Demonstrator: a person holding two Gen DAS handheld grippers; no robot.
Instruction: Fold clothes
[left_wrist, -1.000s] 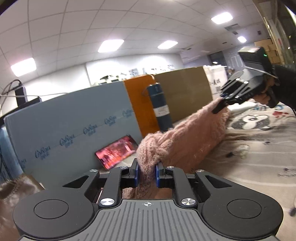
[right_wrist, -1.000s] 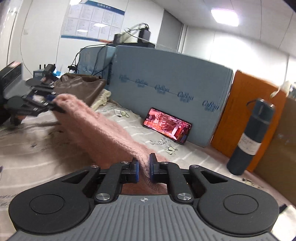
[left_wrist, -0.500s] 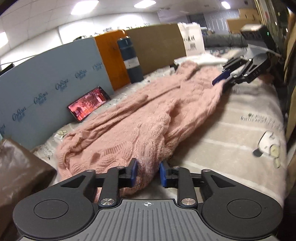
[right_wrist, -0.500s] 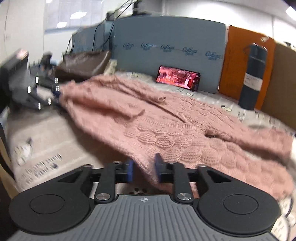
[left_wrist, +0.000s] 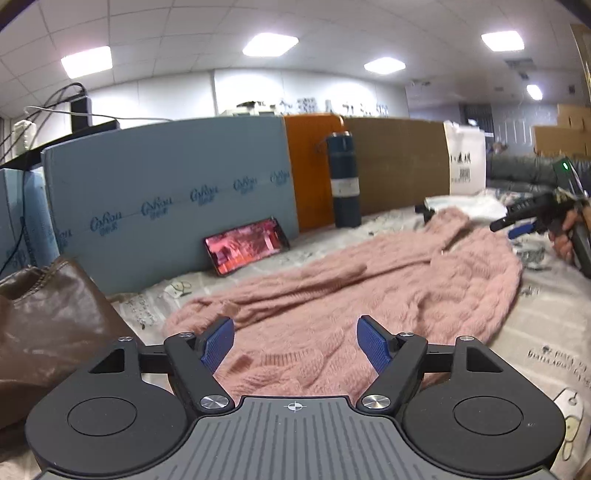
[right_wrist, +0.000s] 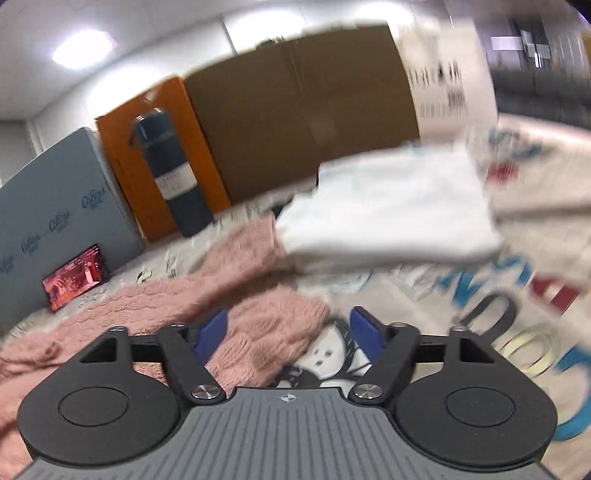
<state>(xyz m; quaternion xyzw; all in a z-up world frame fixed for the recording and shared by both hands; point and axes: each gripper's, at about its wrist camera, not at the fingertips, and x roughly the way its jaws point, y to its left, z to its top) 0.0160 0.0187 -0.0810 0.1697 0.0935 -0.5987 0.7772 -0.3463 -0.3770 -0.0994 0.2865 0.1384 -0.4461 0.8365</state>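
A pink knitted sweater (left_wrist: 369, 295) lies spread flat on the printed sheet, reaching from just ahead of my left gripper to the far right. My left gripper (left_wrist: 295, 341) is open above its near hem, nothing between the blue pads. In the right wrist view the sweater (right_wrist: 251, 332) lies at lower left, its corner under the left finger. My right gripper (right_wrist: 288, 330) is open and holds nothing. The right gripper (left_wrist: 517, 225) also shows at the far right of the left wrist view, held by a hand, open beside the sweater's far edge.
A folded white garment (right_wrist: 391, 214) lies behind the sweater. A dark blue bottle (left_wrist: 345, 184), a phone (left_wrist: 245, 245) leaning on a blue foam board (left_wrist: 166, 199), and cardboard panels (right_wrist: 303, 110) line the back. A brown leather bag (left_wrist: 48, 321) sits at left.
Both grippers held the sweater aloft, laid it down flat, then opened and let go. The right gripper has swung towards the white garment; its view is blurred.
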